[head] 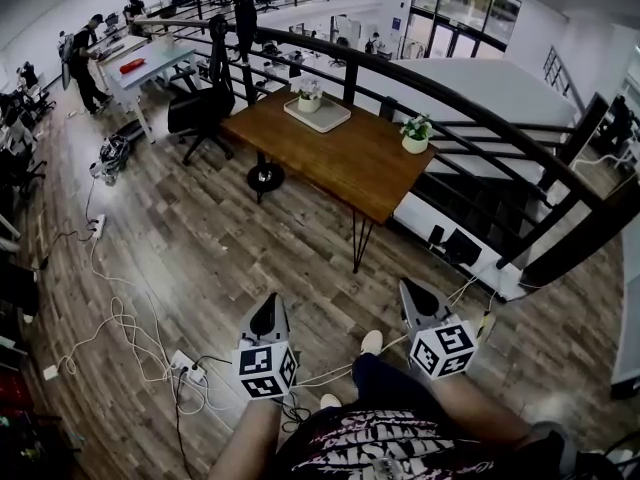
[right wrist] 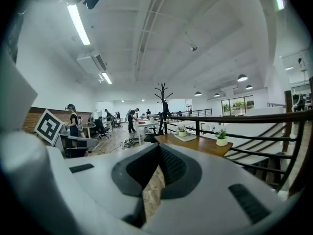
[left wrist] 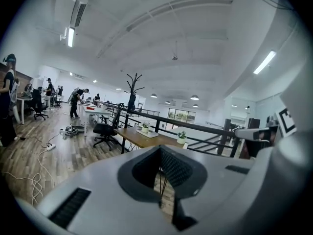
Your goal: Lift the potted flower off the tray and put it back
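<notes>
You're standing well back from the table (head: 345, 163), both grippers held out low in front of you over the wood floor (head: 200, 238). The left gripper (head: 264, 320) has its jaws pressed together with nothing in them. The right gripper (head: 416, 296) reads the same: jaws drawn together, only a sliver of floor showing through, nothing gripped.

The potted flower (head: 310, 95) sits on the tray (head: 330, 118) at the far left end of the table, well apart from both grippers. A second small plant (head: 416, 133) stands alone toward the table's right edge, off the tray. The dark railing (head: 460, 103) curves just behind the table, and a black office chair (head: 200, 113) sits at its left end.

Between you and the table it's bare floorboards. White cables (head: 125, 323) and a power strip (head: 186, 366) sprawl on the floor to your near left, beside the left gripper.
</notes>
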Demonstrator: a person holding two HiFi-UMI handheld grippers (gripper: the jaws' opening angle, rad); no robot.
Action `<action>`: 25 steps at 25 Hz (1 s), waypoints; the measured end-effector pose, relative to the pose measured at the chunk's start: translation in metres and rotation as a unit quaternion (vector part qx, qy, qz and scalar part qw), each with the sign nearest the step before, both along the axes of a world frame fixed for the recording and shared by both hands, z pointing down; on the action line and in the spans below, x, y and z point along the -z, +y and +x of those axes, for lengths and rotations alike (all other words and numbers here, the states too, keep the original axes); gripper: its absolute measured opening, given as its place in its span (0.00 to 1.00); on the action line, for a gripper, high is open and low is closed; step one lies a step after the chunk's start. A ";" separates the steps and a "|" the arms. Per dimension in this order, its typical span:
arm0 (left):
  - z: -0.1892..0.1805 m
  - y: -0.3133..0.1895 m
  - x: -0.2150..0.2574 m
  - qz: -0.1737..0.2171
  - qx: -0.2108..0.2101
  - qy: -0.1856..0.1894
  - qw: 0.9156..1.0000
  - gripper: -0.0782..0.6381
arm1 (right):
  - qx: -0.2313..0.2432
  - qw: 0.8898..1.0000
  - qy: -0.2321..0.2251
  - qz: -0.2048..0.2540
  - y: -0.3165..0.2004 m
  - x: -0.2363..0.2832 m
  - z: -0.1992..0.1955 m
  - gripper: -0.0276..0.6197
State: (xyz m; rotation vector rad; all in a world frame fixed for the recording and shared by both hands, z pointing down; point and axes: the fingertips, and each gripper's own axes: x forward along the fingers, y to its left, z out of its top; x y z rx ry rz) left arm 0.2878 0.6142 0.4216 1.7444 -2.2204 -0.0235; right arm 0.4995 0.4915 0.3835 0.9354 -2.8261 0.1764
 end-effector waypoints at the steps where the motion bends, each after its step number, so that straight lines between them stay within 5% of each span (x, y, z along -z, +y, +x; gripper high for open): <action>1: -0.003 -0.001 0.000 0.000 0.000 -0.001 1.000 0.12 | 0.002 1.000 0.000 -0.002 -0.002 -0.001 -0.004 0.04; 12: -0.051 -0.033 -0.011 -0.014 0.026 -0.011 0.999 0.12 | 0.024 1.000 -0.011 -0.017 -0.053 -0.015 -0.057 0.04; 19: -0.093 -0.078 -0.025 -0.038 0.052 -0.024 0.998 0.12 | 0.038 0.999 -0.007 -0.030 -0.127 -0.023 -0.098 0.04; 25: -0.134 -0.151 -0.040 -0.046 0.068 0.004 0.997 0.12 | 0.063 0.998 0.005 -0.026 -0.208 -0.032 -0.149 0.04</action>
